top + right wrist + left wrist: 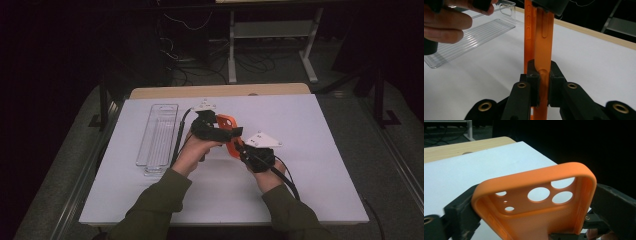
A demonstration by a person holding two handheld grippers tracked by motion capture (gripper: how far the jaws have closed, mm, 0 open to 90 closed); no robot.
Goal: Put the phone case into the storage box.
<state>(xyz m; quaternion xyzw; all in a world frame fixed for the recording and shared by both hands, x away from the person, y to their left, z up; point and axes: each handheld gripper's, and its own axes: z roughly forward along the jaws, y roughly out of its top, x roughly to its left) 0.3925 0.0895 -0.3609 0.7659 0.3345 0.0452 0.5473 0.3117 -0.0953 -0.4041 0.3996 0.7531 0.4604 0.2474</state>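
Clear ribbed plastic tray (157,134) lies lengthwise on the left part of the white table top (310,150), long side running away from the person. A light wood strip (220,90) shows along the table's far edge. Beyond it, a white metal stand (272,30) and loose cables (190,65) sit on the dark floor.

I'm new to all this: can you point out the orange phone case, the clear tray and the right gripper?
orange phone case (534,220), left gripper view, inner back panel.
clear tray (159,132), high view, ribbed floor.
right gripper (544,87), right gripper view, between its fingertips.
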